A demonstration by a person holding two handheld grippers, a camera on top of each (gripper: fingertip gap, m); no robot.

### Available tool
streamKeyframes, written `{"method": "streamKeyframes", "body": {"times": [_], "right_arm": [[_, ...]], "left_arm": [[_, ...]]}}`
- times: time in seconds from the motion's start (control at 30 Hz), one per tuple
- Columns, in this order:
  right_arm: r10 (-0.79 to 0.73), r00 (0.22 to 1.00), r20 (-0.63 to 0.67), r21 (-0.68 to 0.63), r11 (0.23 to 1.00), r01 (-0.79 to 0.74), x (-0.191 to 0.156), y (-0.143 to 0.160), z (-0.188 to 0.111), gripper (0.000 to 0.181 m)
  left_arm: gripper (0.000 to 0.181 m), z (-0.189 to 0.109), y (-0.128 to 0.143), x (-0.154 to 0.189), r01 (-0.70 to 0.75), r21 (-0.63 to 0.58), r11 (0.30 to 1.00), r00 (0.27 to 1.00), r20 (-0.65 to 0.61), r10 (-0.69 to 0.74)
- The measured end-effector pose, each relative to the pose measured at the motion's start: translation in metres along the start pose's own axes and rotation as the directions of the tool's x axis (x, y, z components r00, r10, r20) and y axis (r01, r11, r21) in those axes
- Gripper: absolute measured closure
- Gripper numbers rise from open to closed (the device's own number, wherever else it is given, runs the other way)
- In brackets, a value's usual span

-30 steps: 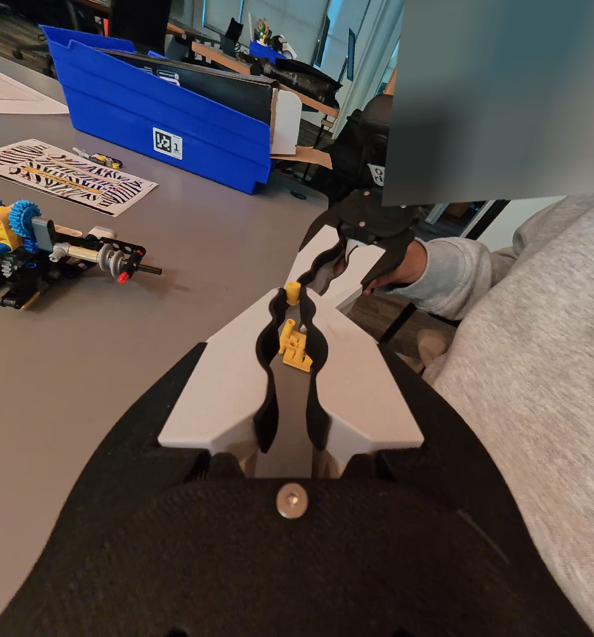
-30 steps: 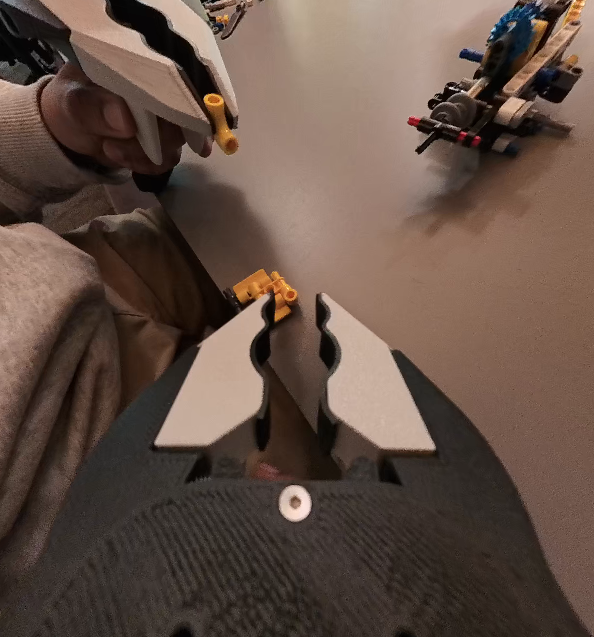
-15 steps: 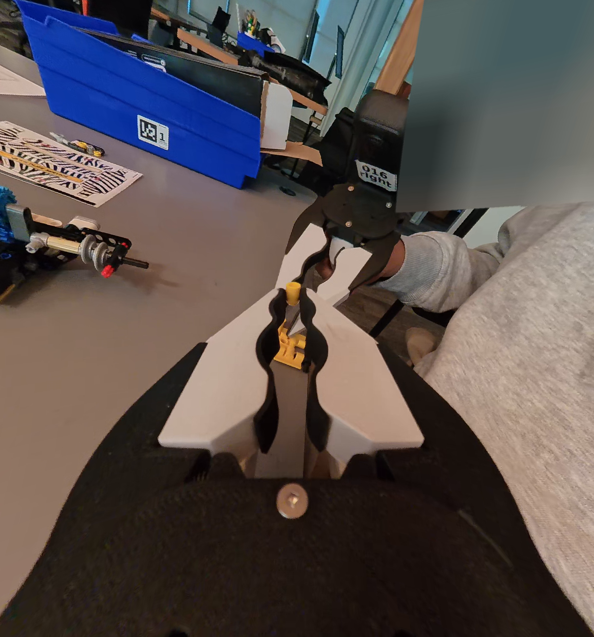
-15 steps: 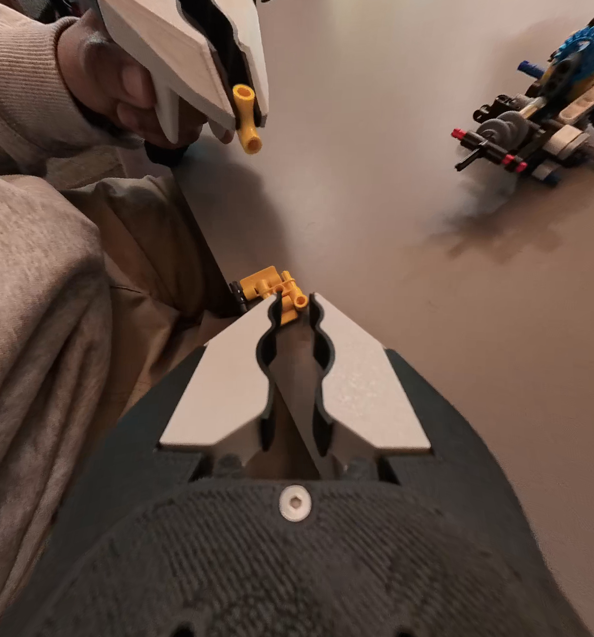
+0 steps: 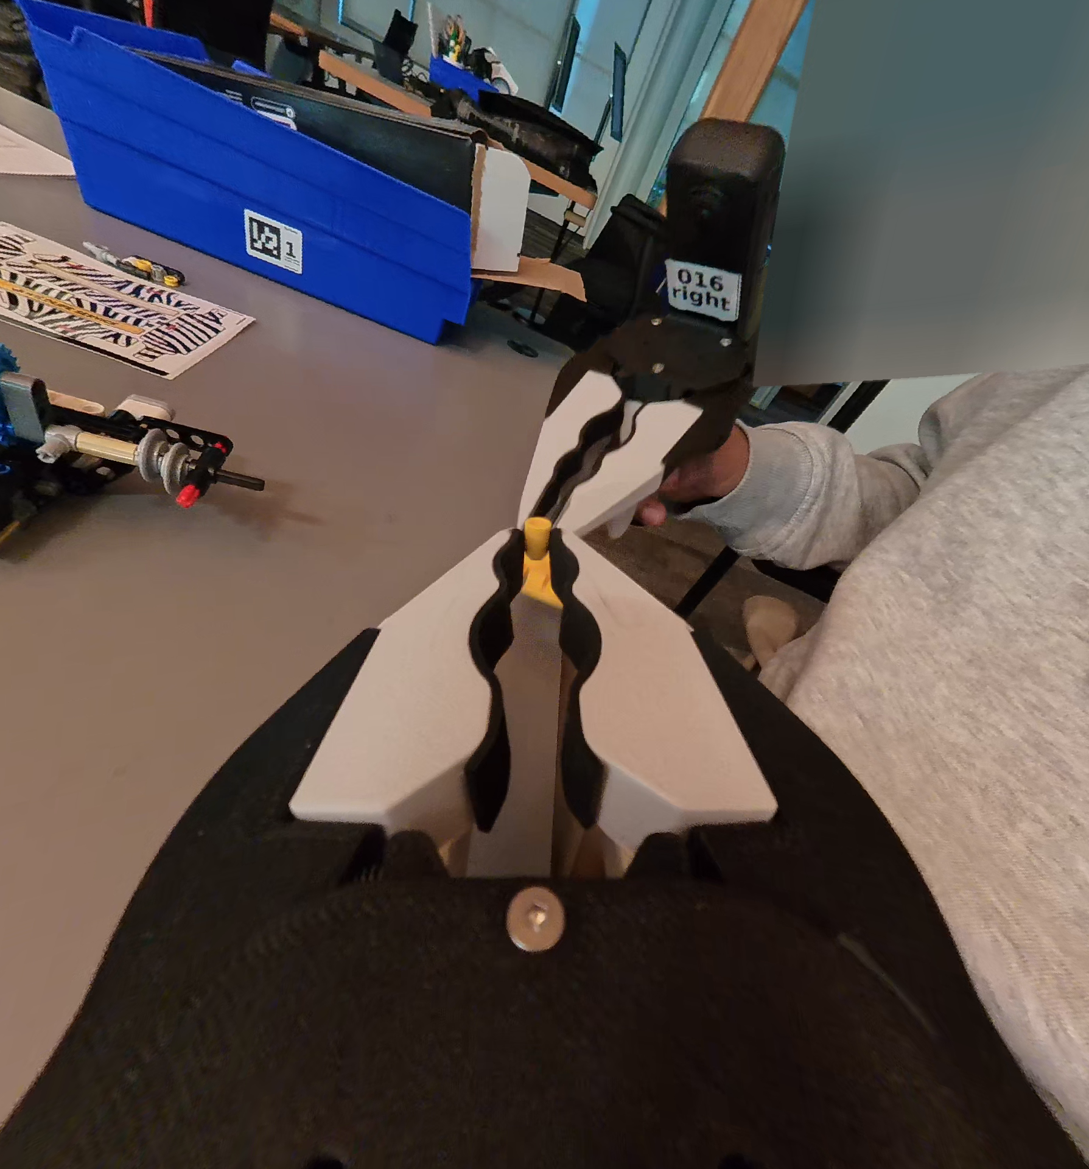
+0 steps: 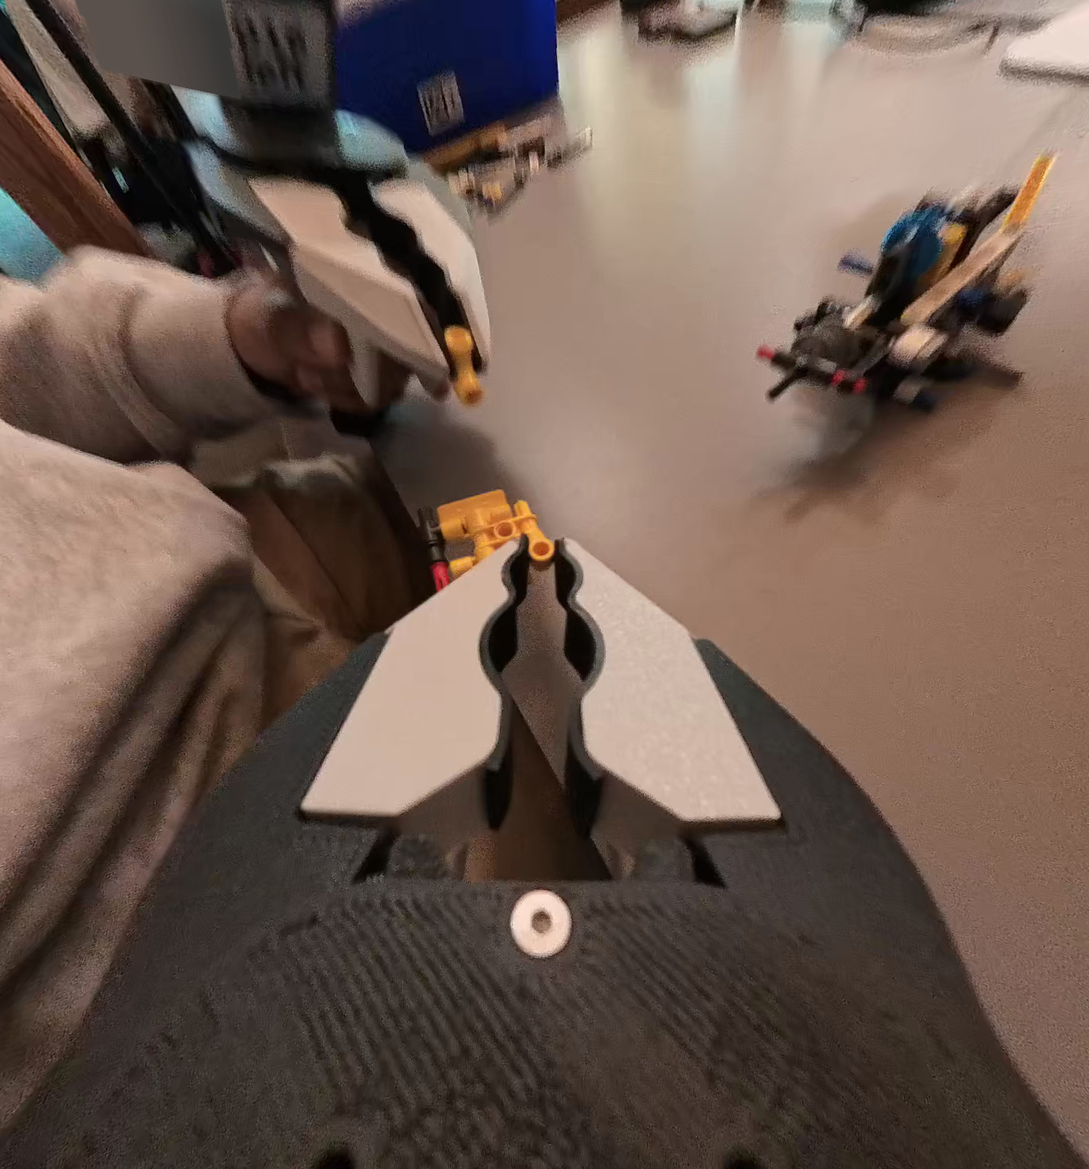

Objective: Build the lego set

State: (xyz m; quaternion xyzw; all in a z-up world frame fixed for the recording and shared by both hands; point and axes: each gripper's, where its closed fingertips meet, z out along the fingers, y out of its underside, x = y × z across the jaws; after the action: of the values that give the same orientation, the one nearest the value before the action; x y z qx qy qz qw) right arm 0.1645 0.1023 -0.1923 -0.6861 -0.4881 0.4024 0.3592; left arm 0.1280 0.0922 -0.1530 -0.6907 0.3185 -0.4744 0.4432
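The grey bench carries a blue bin at the far left, a striped sticker sheet nearer, and the partly built lego model at the left edge of the left wrist view; in the right wrist view the same model sits blurred at the far right, well apart from both grippers.

The step in hand looks like joining two small yellow parts near the bench's edge, close to the person's grey sleeve. The right gripper has its fingers drawn narrow around one knob of a yellow sub-assembly, which sits at the near edge of the bench beside the person's lap; whether it is lifted or resting there cannot be told. The left gripper has its fingers closed on a small yellow connector.

In the right wrist view that connector hangs from the left fingertips, its long axis running steeply downward, free end pointing down and slightly right toward the bench, above and apart from the sub-assembly.

The next move likely calls for bringing the connector's free end in line with a socket on the sub-assembly and pressing it home while the right fingers brace it.
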Motion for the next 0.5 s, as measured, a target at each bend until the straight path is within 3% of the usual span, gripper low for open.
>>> {"method": "streamKeyframes", "body": {"times": [0.03,0.17,0.5], "right_arm": [[0.016,1.0,0.011,0.055,0.998,-0.017,-0.003,-0.012,-0.006,0.175],[0.058,0.998,0.04,0.196,0.978,-0.065,-0.013,-0.043,-0.025,0.175],[-0.016,0.999,-0.051,0.124,0.992,0.022,-0.035,-0.047,-0.008,0.175]], "left_arm": [[0.174,-0.001,-0.001,0.0,0.007,0.008,1.0,1.0,-0.004,-0.007],[0.174,-0.006,-0.007,0.001,0.028,0.059,0.998,0.999,-0.037,-0.025],[0.175,-0.016,-0.019,0.009,0.148,0.154,0.977,0.973,-0.198,-0.117]]}}
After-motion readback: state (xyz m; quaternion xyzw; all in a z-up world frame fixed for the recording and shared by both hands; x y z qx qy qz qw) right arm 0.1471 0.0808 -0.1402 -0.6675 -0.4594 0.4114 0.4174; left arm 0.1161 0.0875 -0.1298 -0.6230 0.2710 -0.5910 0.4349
